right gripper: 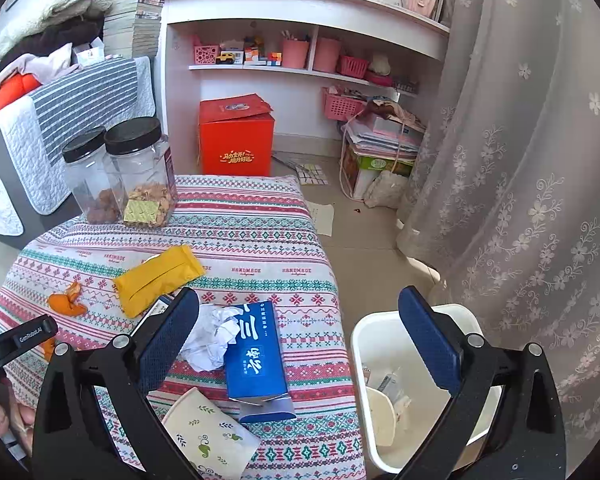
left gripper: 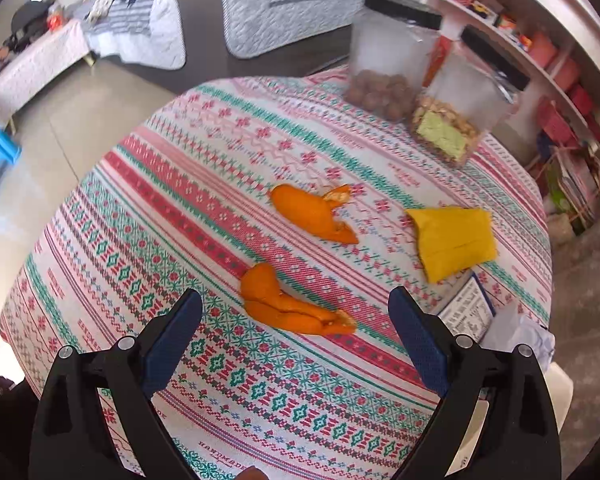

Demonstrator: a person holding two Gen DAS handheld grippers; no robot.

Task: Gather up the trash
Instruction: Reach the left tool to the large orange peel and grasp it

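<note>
Two curled pieces of orange peel lie on the patterned tablecloth (left gripper: pixel 148 208), bright orange on the outside with paler, ragged edges. The nearer peel (left gripper: pixel 292 304) is long and folded on itself, lying between the spread fingers of the left gripper (left gripper: pixel 296 300), which is released and holds nothing. The farther peel (left gripper: pixel 320 212) sits just beyond it, well apart, with a thin torn strip standing up at its far end.

To the right of the peels lies a flat yellow packet (left gripper: pixel 452 240), creased down its middle. At the table's near right edge is a crumpled white tissue (right gripper: pixel 212 336), bunched into sharp folds and touching the left side of a blue tissue box (right gripper: pixel 256 360) printed with white characters. Near that box lies a cream napkin pack (right gripper: pixel 208 436) with green leaf drawings.

The right gripper (right gripper: pixel 300 300) is also released, its blue-padded fingers wide apart and empty, with the tissue and blue box between them in view. Beside the table on the right stands a white bin (right gripper: pixel 380 460), with some pale scraps already inside.

At the far side of the table stand two clear jars with black lids, one holding round brown nuts (left gripper: pixel 384 92), the other a lighter snack (left gripper: pixel 460 120) with a green label.
</note>
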